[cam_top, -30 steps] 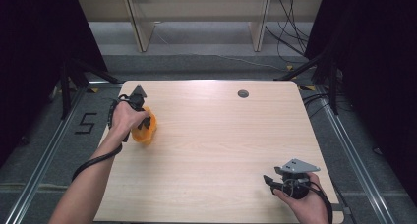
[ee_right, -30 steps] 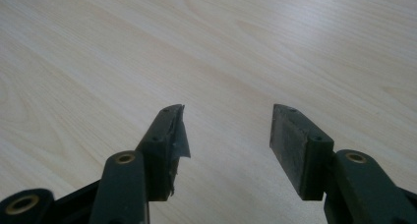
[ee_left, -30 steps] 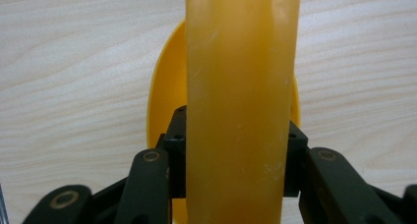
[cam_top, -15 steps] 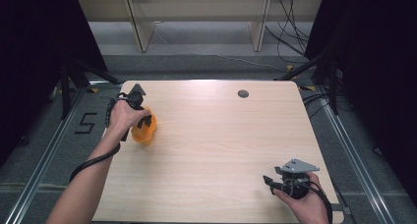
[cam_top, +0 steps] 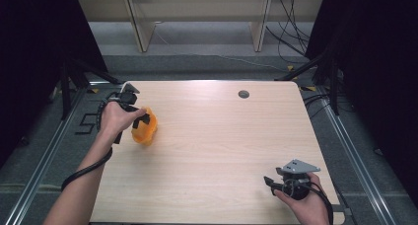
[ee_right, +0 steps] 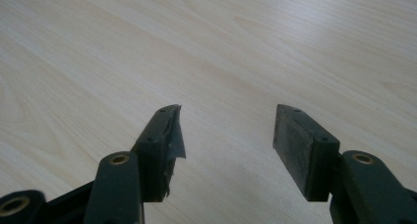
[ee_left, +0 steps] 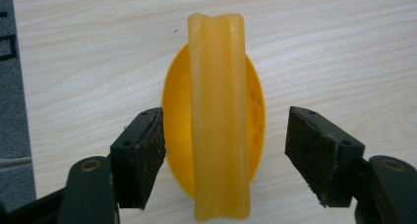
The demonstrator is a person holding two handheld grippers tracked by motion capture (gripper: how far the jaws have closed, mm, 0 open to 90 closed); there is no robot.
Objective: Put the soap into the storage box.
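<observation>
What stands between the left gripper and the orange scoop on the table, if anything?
Nothing visible does. In the left gripper view, the orange scoop lies on the table directly between the open jaws of the left gripper, whose jaws have just been opening; both pads stand clear of it with a gap on each side.

setting: lab recording bay | evidence: bare wooden counter (cam_top: 212,151) under the tongs, black curtains (cam_top: 379,62) on both sides, loose cables (cam_top: 291,42) on the floor beyond

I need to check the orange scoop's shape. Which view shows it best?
The left gripper view: the orange scoop lies close up between open jaws, handle ridge and bowl clear. The high view shows it small, beside the hand.
</observation>
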